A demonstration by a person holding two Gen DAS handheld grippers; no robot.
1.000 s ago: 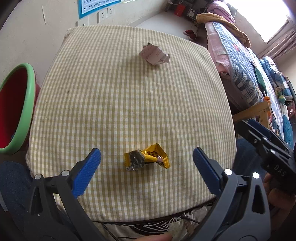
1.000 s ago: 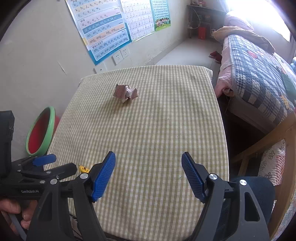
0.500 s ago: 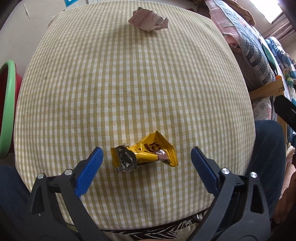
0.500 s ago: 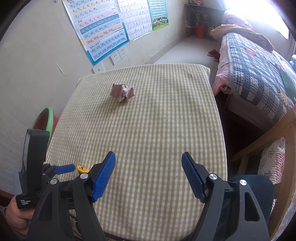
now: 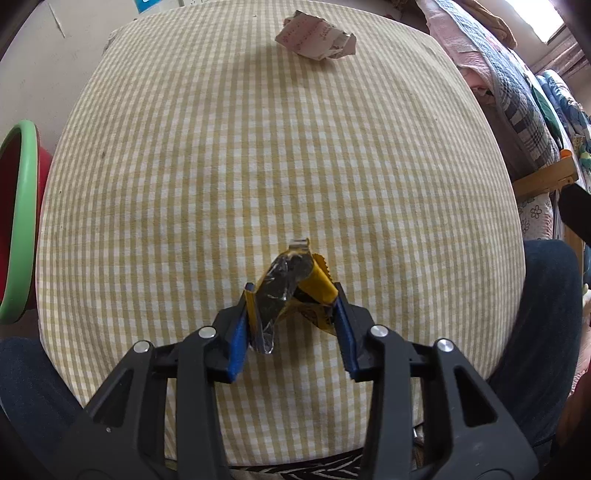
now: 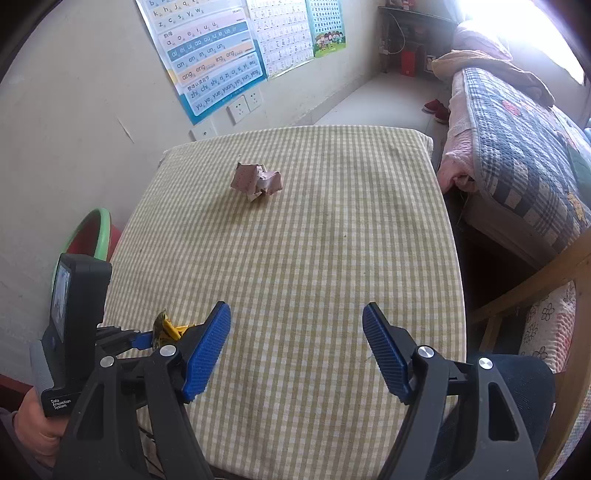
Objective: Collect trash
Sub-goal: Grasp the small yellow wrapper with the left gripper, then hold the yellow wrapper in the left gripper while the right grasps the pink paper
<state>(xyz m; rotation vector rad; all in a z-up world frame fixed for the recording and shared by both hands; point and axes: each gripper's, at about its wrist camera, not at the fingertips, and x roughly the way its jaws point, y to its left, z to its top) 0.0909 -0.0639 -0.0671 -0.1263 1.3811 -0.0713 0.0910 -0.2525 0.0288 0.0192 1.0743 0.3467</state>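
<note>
Left gripper (image 5: 291,321) closing, pads pressing a yellow wrapper (image 5: 291,291) at the table's (image 5: 258,166) near edge; right gripper (image 6: 295,347) open, empty, above the table; crumpled paper (image 5: 317,35) toward its far end.

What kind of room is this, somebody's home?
Most likely a bedroom in a home: a quilt-covered bed beside a checked-cloth table, and children's pinyin charts on the wall.

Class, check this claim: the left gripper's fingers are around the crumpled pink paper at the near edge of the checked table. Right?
Wrong object. The left gripper is closing on the yellow wrapper, which crumples between its fingers, as the left wrist view shows. The crumpled pink paper lies untouched at the far end of the checked table.
</note>
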